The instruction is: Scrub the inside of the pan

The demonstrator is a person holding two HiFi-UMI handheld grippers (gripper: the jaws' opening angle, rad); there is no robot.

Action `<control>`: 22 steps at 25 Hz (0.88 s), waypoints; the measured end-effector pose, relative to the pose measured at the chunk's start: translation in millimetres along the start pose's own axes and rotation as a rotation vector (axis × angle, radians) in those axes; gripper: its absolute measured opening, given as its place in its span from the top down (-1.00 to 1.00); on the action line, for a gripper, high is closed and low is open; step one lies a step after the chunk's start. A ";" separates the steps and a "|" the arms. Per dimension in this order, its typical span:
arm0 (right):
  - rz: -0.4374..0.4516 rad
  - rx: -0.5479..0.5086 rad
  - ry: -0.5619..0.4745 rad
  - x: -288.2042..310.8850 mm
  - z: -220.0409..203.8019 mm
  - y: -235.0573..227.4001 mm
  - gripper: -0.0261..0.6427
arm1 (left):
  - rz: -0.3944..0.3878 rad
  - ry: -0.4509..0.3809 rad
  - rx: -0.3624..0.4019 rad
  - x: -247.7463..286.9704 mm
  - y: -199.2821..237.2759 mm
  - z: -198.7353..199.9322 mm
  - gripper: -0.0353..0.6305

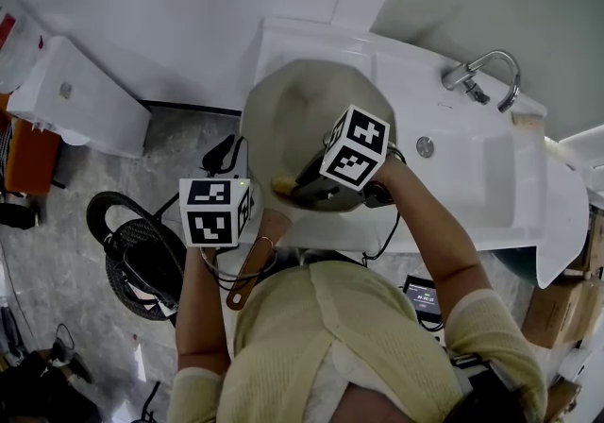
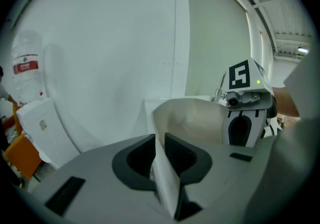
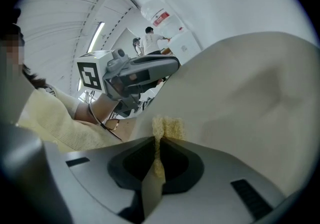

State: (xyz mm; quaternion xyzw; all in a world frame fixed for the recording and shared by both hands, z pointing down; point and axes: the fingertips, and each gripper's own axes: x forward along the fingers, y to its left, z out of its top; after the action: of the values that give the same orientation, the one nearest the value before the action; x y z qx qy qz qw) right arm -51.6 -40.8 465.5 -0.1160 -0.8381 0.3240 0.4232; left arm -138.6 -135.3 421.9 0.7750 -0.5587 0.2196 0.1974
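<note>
L tool (image 2: 161, 162) clamps pan (image 1: 283, 119) rim; R tool (image 3: 157, 155) pinches sponge (image 3: 168, 128) inside pan.

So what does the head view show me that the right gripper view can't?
Only the head view shows the white sink, its faucet, the wooden handle and the floor. Only the right gripper view shows, close up, the right gripper shut on a yellow sponge, plus a distant person standing far behind. Both show the pale pan, the left gripper at its rim, and the holder's yellow sleeve.
</note>
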 end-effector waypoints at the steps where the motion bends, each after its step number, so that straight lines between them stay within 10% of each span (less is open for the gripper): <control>1: 0.006 -0.003 -0.007 -0.4 1.2 1.7 0.78 | 0.007 -0.003 0.001 -1.2 1.4 0.6 0.57; 22: 0.016 -0.056 -0.187 -24.0 24.7 23.4 0.78 | -0.014 -0.062 0.012 -32.8 -8.9 22.4 0.57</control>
State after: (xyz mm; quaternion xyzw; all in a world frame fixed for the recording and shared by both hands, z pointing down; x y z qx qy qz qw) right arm -58.1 -45.2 424.6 -0.1036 -0.8818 0.3131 0.3373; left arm -136.6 -119.4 384.4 0.7865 -0.5579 0.1974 0.1768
